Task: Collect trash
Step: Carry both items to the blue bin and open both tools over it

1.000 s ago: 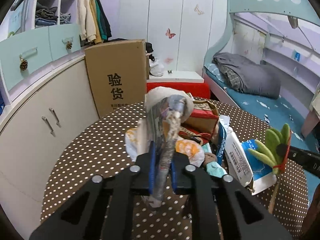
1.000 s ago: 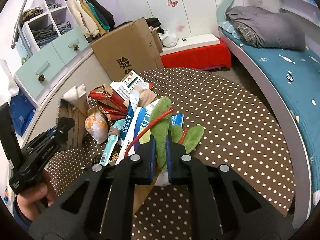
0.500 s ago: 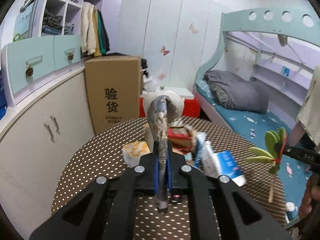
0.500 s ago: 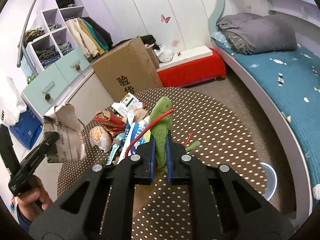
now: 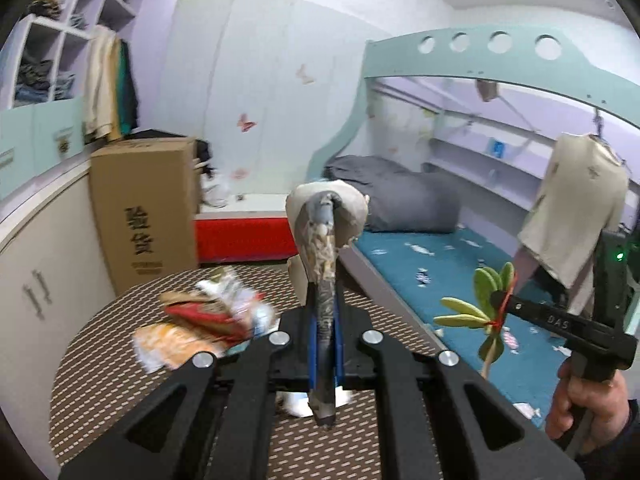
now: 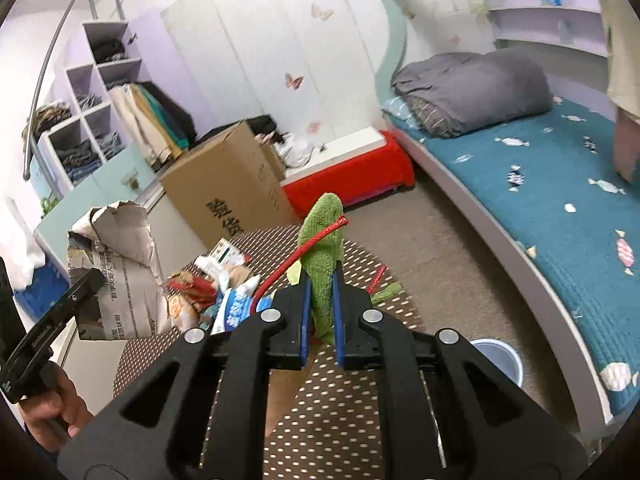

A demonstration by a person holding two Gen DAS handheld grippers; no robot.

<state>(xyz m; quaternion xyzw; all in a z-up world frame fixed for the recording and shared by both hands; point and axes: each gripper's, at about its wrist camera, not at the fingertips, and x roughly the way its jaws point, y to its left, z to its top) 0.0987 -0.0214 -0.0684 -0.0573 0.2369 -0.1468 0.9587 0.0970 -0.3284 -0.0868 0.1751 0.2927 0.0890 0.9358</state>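
Observation:
My left gripper (image 5: 326,344) is shut on a crumpled newspaper (image 5: 324,248) and holds it high above the round dotted table (image 5: 100,380). The newspaper also shows in the right wrist view (image 6: 120,272). My right gripper (image 6: 322,320) is shut on a green fabric scrap with a red cord (image 6: 324,248), lifted above the table's right side; it shows in the left wrist view (image 5: 486,308) too. A pile of wrappers and packets (image 5: 212,320) lies on the table, also seen in the right wrist view (image 6: 216,292).
A tall cardboard box (image 5: 144,216) stands behind the table by the cabinets (image 5: 36,280). A red low bench (image 5: 244,236) and a bunk bed with a teal mattress (image 6: 560,208) lie beyond. A blue-rimmed bin (image 6: 498,360) stands on the floor right of the table.
Both grippers have risen and swung to the right with their loads. The table and trash pile have dropped lower and leftward in both views, and the floor bin has come closer.

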